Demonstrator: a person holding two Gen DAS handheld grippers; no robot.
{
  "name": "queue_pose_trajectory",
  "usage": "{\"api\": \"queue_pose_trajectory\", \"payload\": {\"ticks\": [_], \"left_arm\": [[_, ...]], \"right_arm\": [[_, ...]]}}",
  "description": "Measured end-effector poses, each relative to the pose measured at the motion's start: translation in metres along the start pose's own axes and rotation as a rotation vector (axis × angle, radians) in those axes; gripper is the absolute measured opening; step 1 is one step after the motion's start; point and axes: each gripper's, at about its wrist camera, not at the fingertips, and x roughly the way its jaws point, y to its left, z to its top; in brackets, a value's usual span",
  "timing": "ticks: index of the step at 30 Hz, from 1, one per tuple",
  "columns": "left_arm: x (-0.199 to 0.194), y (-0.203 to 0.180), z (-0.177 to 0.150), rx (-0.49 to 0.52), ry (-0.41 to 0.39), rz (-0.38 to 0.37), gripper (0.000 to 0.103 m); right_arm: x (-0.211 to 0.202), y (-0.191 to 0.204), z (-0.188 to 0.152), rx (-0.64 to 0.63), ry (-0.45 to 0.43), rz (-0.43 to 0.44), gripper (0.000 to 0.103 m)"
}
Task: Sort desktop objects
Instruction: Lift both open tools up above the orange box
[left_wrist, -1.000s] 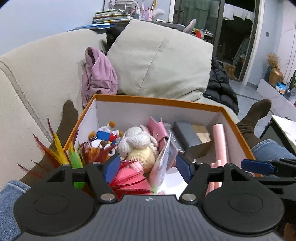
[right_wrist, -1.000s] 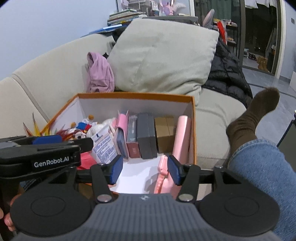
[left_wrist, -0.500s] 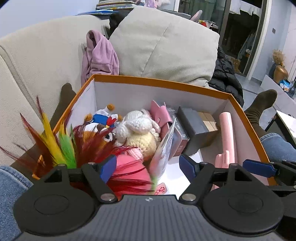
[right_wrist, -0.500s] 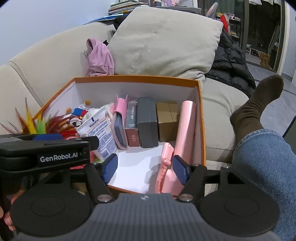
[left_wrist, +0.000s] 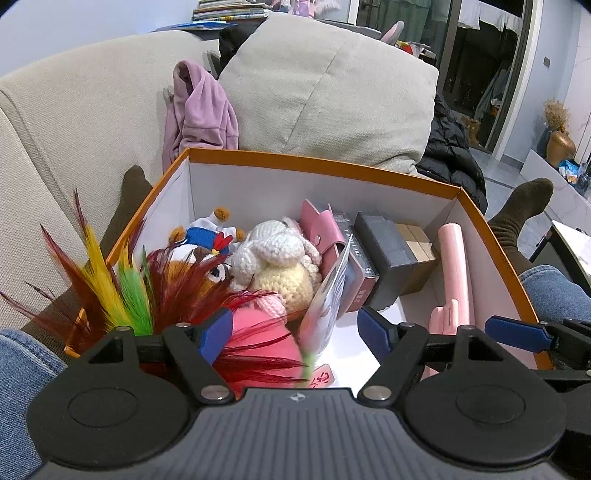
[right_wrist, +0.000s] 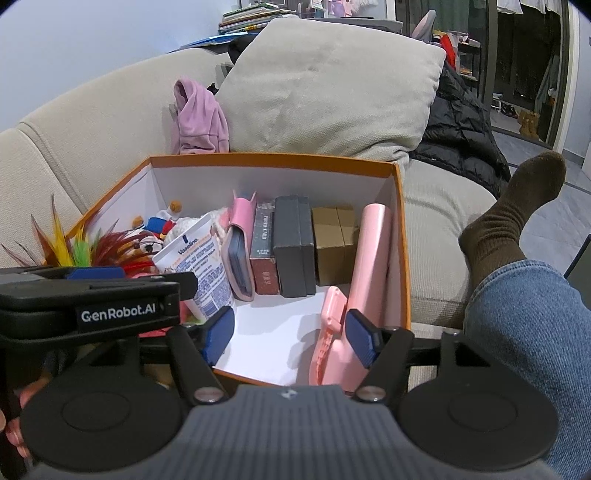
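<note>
An orange box (left_wrist: 325, 162) with white walls rests on the sofa between a person's legs. It holds coloured feathers (left_wrist: 110, 288), a crochet plush (left_wrist: 277, 258), a Vaseline tube (right_wrist: 199, 266), a pink wallet (right_wrist: 240, 251), a dark grey box (right_wrist: 295, 247), a brown box (right_wrist: 336, 243) and a pink tube (right_wrist: 369, 258). My left gripper (left_wrist: 295, 332) hovers open over the box's near left side, above a pink round item and the tube's end, pressing neither. My right gripper (right_wrist: 290, 334) is open at the near right, with a pink comb-like piece (right_wrist: 328, 332) just inside its right finger.
Behind the box are a beige sofa (left_wrist: 74, 129), a big cushion (left_wrist: 332, 92), a purple garment (left_wrist: 199, 110) and a black jacket (right_wrist: 458, 122). Legs in jeans with brown socks (right_wrist: 509, 214) flank the box. A hand shows at the lower left edge (right_wrist: 14, 435).
Both grippers' jaws have widened, the right one more visibly. Both views have tipped down a little, so more of the box's inside shows.
</note>
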Motion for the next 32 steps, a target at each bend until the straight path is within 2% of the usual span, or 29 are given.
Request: {"api": "queue_pose_trajectory", "payload": {"ticks": [32], "left_arm": [[-0.0001,0.0003,-0.0003,0.0,-0.002,0.0,0.088]], "right_arm": [[-0.0001,0.0008,0.0009,-0.005,-0.007,0.002,0.069]]}}
